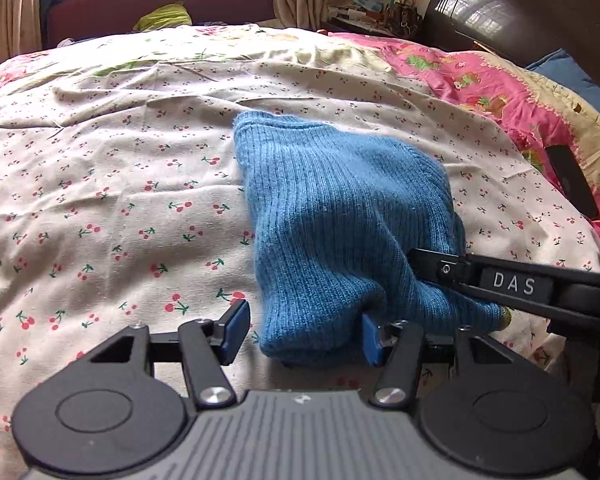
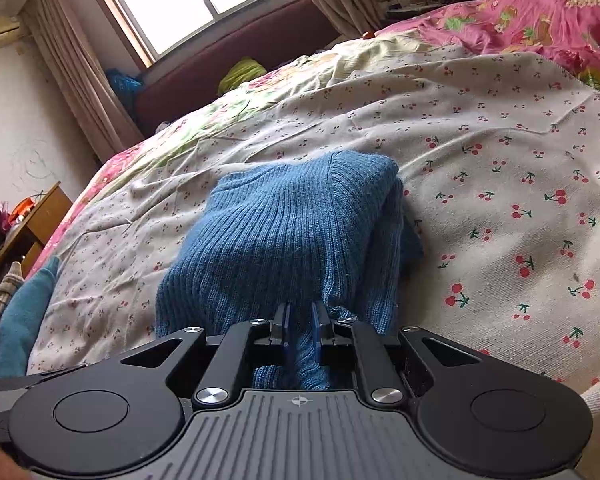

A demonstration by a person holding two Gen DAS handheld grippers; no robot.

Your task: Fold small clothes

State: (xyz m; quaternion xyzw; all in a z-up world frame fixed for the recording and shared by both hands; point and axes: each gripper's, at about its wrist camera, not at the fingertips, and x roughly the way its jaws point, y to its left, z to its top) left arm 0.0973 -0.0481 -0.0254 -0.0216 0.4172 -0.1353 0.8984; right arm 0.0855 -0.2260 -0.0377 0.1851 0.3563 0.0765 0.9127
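A blue ribbed knit garment (image 1: 340, 216) lies bunched and partly folded on the cherry-print sheet (image 1: 100, 208). My left gripper (image 1: 302, 334) is open, its blue pads either side of the garment's near edge, which sits between them. My right gripper (image 2: 302, 330) is shut on a fold of the blue garment (image 2: 284, 224) at its near end, lifting it slightly. In the left wrist view the right gripper's black fingers (image 1: 452, 270) come in from the right and pinch the garment's near right corner.
The bed is covered by the cherry-print sheet (image 2: 520, 184), with a pink floral quilt (image 1: 480, 80) at the far right. A dark headboard (image 1: 520, 8), a maroon bench (image 1: 160, 4) under the window, and a wooden table (image 2: 32, 220) stand around the bed.
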